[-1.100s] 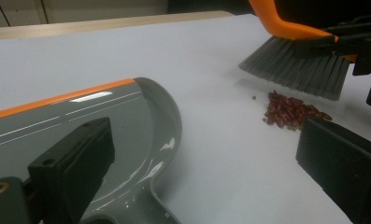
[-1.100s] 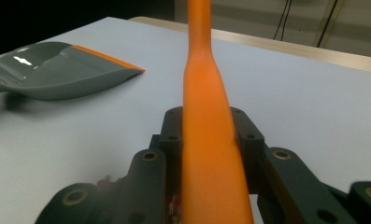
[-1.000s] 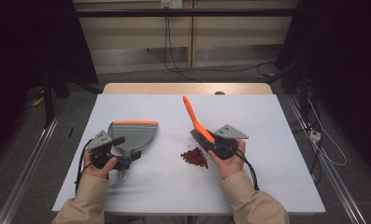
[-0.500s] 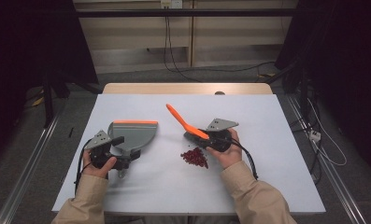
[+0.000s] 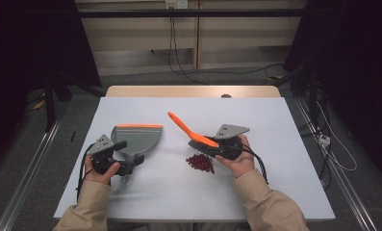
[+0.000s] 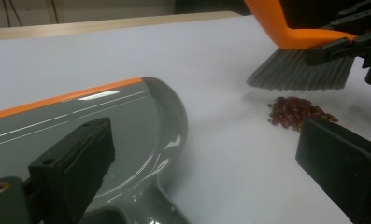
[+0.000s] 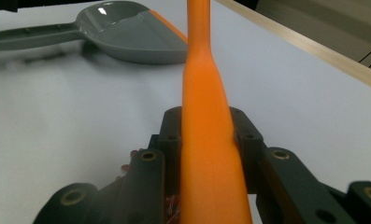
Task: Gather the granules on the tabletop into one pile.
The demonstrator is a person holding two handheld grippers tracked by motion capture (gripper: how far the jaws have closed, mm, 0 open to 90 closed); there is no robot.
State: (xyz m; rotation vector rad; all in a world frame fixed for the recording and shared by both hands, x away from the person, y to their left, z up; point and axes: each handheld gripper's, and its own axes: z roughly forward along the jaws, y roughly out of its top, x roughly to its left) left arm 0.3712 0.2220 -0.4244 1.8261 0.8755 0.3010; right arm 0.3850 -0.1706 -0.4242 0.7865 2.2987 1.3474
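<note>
A: What differs from 0.5 s ago?

B: The brush [image 5: 191, 131] lies lower now. Its orange handle leans farther toward the far left, and the right gripper [image 5: 212, 145] sits slightly nearer the person. 1.0 s ago the handle stood much steeper. The dustpan [image 5: 136, 137] and the left gripper [image 5: 126, 156] have not shifted.

A: And the right hand's pose?

B: The right hand [image 5: 237, 159] comes in from the near right, wrapped under the gripper, its grey plate on top. In the right gripper view the 2 jaws pinch the handle from both sides. In the left gripper view the grey bristles [image 6: 300, 70] hang just above the table [image 5: 275, 120], a little beyond the beans [image 5: 200, 163].

A: The left hand?

B: The left hand [image 5: 99, 169] rests at the near left. The left gripper's 2 jaws are spread wide, 1 over the dustpan's bowl, and grip nothing.

A: Where are the beans?

B: A small red heap near the table's middle, just under the right gripper, well apart from the dustpan on its left.
</note>
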